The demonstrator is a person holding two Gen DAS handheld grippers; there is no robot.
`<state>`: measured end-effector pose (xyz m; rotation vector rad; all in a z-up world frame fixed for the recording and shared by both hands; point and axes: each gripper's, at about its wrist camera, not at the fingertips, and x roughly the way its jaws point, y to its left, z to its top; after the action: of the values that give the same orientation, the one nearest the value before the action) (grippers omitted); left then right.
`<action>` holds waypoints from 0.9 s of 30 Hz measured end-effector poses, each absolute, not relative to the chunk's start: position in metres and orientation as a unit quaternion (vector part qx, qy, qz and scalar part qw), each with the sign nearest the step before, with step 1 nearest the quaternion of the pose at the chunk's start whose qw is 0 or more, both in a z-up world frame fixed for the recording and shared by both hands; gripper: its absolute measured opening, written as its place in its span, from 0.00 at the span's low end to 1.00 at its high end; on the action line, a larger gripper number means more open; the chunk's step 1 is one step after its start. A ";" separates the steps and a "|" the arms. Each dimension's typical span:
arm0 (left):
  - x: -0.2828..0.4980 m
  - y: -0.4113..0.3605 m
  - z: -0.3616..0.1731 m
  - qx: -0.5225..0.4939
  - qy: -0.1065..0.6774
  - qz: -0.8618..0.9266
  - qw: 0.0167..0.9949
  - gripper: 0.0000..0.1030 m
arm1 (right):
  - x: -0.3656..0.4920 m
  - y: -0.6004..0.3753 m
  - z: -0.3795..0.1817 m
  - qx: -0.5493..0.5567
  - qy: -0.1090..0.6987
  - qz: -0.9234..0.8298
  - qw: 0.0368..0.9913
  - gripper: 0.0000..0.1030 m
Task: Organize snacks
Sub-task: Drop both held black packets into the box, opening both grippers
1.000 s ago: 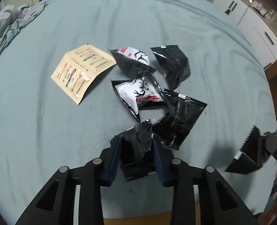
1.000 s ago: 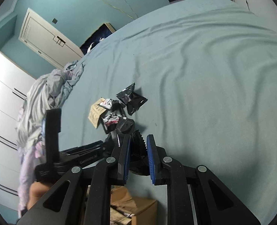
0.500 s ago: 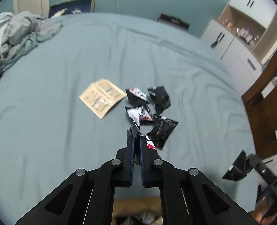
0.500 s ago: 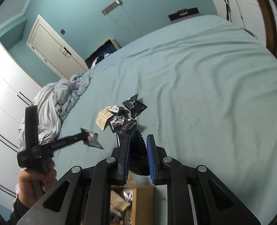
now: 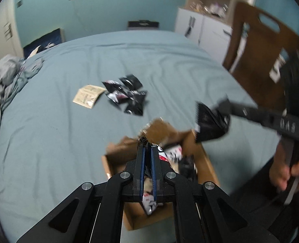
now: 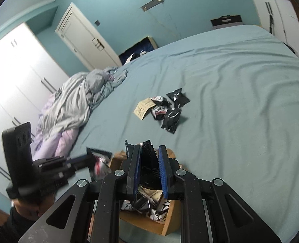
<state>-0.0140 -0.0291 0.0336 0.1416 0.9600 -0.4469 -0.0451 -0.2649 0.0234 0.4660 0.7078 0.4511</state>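
Note:
My left gripper (image 5: 147, 146) is shut on a thin black snack packet with white and red print (image 5: 149, 203). It hangs above an open cardboard box (image 5: 117, 158) that holds several packets. My right gripper (image 6: 148, 147) is shut on a black packet with a saw-tooth edge (image 6: 148, 156), also over the box (image 6: 170, 222). Farther out on the blue-grey bed lies a small pile of black and white packets (image 5: 129, 97) with a flat tan packet (image 5: 87, 96) at its left. In the right wrist view the pile (image 6: 168, 109) lies beyond the fingers.
Crumpled grey bedding (image 6: 74, 105) is heaped on the bed's left side. A wooden chair (image 5: 260, 60) and white cupboards (image 5: 206, 32) stand on the right. A hand (image 5: 284, 174) grips the right tool's handle. The box sits at the bed's near edge.
The left gripper closed on a packet from the pile and lifted back with it. Both grippers pulled away from the pile and now hang over the cardboard box.

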 end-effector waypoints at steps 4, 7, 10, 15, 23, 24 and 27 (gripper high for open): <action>-0.015 -0.034 0.023 0.078 0.463 -0.207 0.858 0.39 | -0.033 -0.254 0.024 0.210 0.347 0.218 0.888 0.15; -0.015 -0.028 0.020 0.098 0.438 -0.160 0.879 0.76 | -0.033 -0.245 0.026 0.195 0.355 0.221 0.887 0.15; -0.009 -0.011 0.026 0.090 0.426 -0.112 0.893 0.76 | -0.033 -0.232 0.028 0.175 0.358 0.231 0.888 0.15; 0.001 0.020 0.029 0.061 0.428 -0.050 0.900 0.76 | -0.030 -0.201 0.024 0.105 0.376 0.230 0.892 0.15; 0.006 0.016 0.019 0.064 0.443 -0.049 0.893 0.77 | -0.026 -0.190 0.026 0.098 0.381 0.238 0.888 0.51; 0.006 0.015 0.019 0.069 0.445 -0.049 0.892 0.77 | -0.025 -0.192 0.025 0.099 0.379 0.228 0.891 0.60; 0.006 0.010 0.017 0.078 0.448 -0.049 0.889 0.77 | -0.028 -0.204 0.029 0.121 0.355 0.201 0.905 0.74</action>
<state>0.0059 0.0104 0.0166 0.1620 0.9304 -0.1018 -0.0284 -0.2043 0.0293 0.2507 0.7333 0.4160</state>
